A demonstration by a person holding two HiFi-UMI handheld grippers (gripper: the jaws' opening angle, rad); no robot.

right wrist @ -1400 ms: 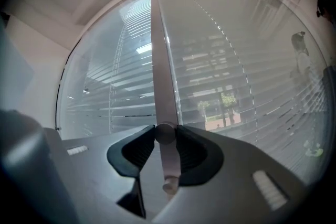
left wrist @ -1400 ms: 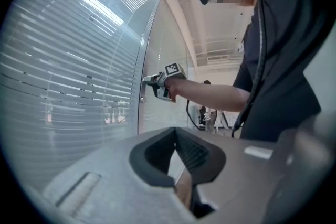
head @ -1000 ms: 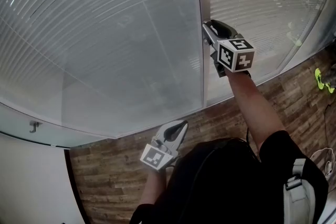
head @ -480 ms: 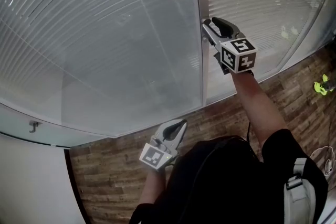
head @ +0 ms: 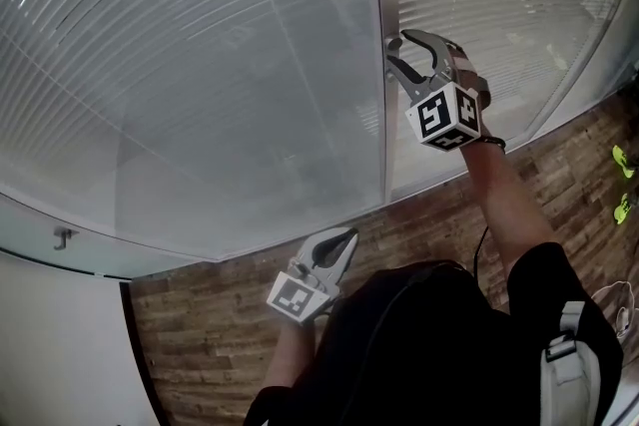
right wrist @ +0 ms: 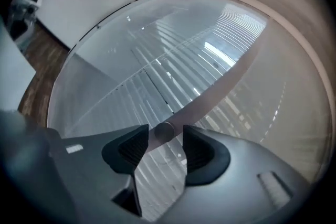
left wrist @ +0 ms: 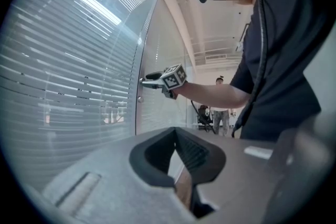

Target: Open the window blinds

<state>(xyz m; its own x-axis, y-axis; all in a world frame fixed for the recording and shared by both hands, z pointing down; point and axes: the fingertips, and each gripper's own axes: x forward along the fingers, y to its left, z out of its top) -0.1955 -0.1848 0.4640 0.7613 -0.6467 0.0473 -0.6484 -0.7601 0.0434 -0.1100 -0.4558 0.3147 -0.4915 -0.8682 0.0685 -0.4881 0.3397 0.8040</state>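
Grey slatted blinds (head: 200,65) hang behind curved glass panes on both sides of a metal upright (head: 380,135). A small round knob (right wrist: 164,131) sticks out of that upright. My right gripper (head: 397,53) is level at the knob, which sits between its jaws. The jaws are opening, and a thin gap shows on each side of the knob. The left gripper view shows my right gripper (left wrist: 144,80) from the side, against the upright. My left gripper (head: 344,239) hangs low near the person's body, away from the glass, its tips together and empty.
Wood-plank floor (head: 200,334) runs along the foot of the glass. A small hook (head: 66,239) sits on the white wall at the lower left. Yellow-green objects (head: 621,185) lie on the floor at the right. Another person (left wrist: 219,113) stands far down the room.
My right gripper has rolled about its own axis at the knob, so its marker cube now faces down-left. Its jaws have spread. The left gripper has stayed put.
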